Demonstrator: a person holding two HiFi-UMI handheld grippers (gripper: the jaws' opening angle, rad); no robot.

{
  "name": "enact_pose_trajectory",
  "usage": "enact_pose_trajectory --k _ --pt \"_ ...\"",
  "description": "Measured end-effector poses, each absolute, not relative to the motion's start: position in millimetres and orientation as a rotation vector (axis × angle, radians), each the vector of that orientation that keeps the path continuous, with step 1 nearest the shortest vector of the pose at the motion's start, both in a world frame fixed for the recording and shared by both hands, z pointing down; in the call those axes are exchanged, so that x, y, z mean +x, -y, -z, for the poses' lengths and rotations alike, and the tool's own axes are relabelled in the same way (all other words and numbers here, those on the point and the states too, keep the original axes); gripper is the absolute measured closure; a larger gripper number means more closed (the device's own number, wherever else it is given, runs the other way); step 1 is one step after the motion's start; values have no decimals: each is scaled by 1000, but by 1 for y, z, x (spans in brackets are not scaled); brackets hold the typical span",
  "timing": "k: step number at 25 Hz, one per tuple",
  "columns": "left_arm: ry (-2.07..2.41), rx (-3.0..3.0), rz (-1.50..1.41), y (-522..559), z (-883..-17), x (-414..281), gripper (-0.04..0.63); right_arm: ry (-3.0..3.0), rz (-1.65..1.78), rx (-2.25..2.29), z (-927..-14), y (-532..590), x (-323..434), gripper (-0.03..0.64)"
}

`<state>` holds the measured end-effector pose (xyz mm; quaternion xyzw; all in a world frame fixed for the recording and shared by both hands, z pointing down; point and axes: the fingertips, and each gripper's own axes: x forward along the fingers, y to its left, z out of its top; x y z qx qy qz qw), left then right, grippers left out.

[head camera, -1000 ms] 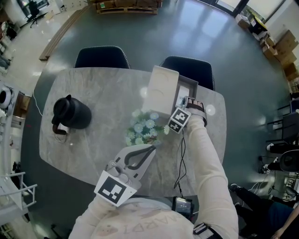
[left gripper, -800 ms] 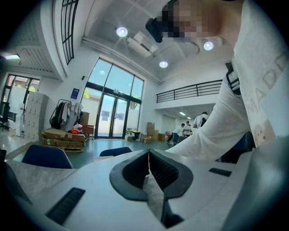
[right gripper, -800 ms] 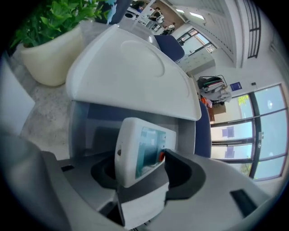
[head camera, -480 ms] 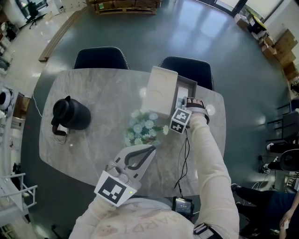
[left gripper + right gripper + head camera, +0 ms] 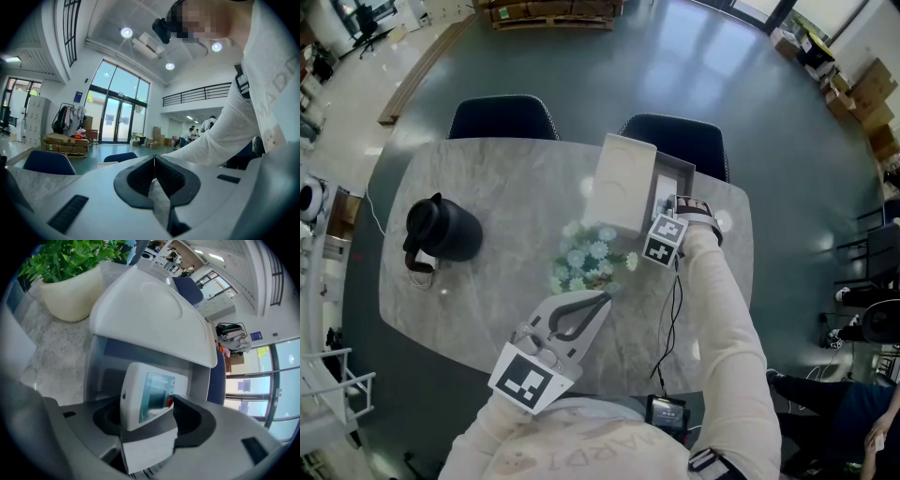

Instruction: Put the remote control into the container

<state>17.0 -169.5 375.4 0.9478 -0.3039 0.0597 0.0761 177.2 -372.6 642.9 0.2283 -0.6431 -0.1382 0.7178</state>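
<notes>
The white remote control (image 5: 147,394), with a screen and an orange button, stands upright inside the open grey container (image 5: 101,362), under its raised white lid (image 5: 150,319). My right gripper (image 5: 145,411) reaches into the container with the remote between its jaws. The jaws are opening, and a dark gap shows beside the left pad. In the head view the right gripper (image 5: 667,206) sits at the container (image 5: 682,174) at the table's far side. My left gripper (image 5: 602,302) lies near the front edge, shut with nothing in it (image 5: 154,159).
On the marble table (image 5: 487,300), a black jug (image 5: 441,227) stands at the left. A pot of pale flowers (image 5: 586,258) sits between the grippers; its white pot (image 5: 70,296) is just left of the container. Two dark chairs (image 5: 504,115) (image 5: 680,136) stand behind the table.
The right gripper has shifted slightly to the right and further in at the container. The left gripper has stayed put.
</notes>
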Motion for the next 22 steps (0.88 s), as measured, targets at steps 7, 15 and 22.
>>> enact_pose_trajectory --k 7,15,22 --pt "906 2835 -186 170 -376 18 583 1469 263 528 -641 371 175 365" --pt "896 2841 -189 170 -375 22 583 1333 382 433 -648 376 188 359" --pt "893 2834 -204 171 -377 22 583 1161 475 402 -650 392 188 359"
